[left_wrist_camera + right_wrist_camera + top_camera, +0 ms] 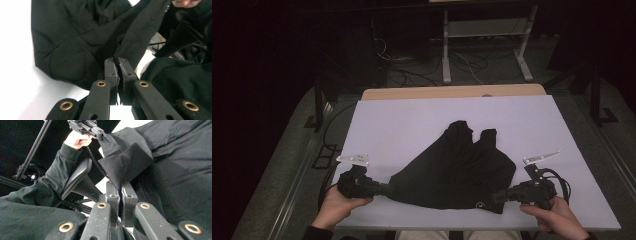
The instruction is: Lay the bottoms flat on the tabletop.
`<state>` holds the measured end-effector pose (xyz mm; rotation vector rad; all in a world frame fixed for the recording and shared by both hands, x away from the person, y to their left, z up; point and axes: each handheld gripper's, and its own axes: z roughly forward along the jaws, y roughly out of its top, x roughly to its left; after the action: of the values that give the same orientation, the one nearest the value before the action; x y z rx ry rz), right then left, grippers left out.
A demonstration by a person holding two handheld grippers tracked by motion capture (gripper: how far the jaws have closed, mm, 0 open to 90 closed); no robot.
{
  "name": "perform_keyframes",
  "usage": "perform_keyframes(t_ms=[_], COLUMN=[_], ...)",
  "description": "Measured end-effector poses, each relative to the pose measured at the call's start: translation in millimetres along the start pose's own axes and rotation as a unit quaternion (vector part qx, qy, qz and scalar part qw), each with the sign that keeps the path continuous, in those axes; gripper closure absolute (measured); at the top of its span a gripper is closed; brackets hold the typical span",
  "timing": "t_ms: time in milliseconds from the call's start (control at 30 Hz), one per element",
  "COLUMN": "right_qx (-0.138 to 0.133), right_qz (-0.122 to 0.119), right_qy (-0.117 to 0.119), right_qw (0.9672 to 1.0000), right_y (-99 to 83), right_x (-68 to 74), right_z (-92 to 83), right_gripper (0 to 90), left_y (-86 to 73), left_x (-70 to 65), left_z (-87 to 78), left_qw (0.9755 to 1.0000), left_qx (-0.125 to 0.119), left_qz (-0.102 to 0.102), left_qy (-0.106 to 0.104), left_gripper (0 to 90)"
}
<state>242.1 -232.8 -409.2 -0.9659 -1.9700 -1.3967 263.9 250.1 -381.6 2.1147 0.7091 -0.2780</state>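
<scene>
So you've got the black garment [457, 167] pinned at both near corners, with its far part bunched up toward the middle of the white table [402, 120]. Your left gripper [384, 189] is clamped tight on the left corner and your right gripper [498, 196] on the right one, hem pulled fairly straight between them along the near edge, which looks to me like a setup for spreading or folding it, since holding both corners keeps that edge under control. The high view gives you the overall layout, plus a little white logo [480, 204] by the right corner. The left gripper view [117, 68] gives the close-up: jaws fully closed with fabric pinched in the seam. Same in the right gripper view [121, 192], which also catches your left hand [76, 140] and sleeve [53, 177] farther off, with that corner lifted clear of the table.
</scene>
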Motion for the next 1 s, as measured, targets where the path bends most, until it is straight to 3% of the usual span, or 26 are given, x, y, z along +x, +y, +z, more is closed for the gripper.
perform_keyframes(t_ms=[200,333,467,767,1000], right_qx=[-0.012,-0.019,-0.022,-0.044,-0.081], right_qz=[-0.017,-0.044,-0.058,-0.055,-0.073], right_qy=[0.009,0.012,0.011,-0.019,-0.059], right_qw=[0.9997,0.9988,0.9980,0.9973,0.9923], right_y=[0.1,-1.3,-1.2,19.9,67.6], right_x=[14.4,35.1,44.0,24.2,11.5], right_z=[-8.4,-17.0,-21.1,-31.7,-46.1], right_gripper=[85.8,85.8,85.8,85.8,86.0], left_y=[2.1,4.9,9.7,41.2,89.8], left_x=[-18.0,-35.7,-41.6,-29.6,-1.7], left_z=[-7.6,-13.3,-16.1,-14.9,-24.6], left_qw=[0.9998,0.9991,0.9986,0.9992,0.9984], left_qx=[-0.003,-0.003,-0.003,-0.010,-0.046], left_qz=[0.018,0.039,0.051,0.039,0.000], left_qy=[-0.007,-0.017,-0.015,0.000,0.034], left_gripper=[85.7,85.7,85.7,85.7,85.8])
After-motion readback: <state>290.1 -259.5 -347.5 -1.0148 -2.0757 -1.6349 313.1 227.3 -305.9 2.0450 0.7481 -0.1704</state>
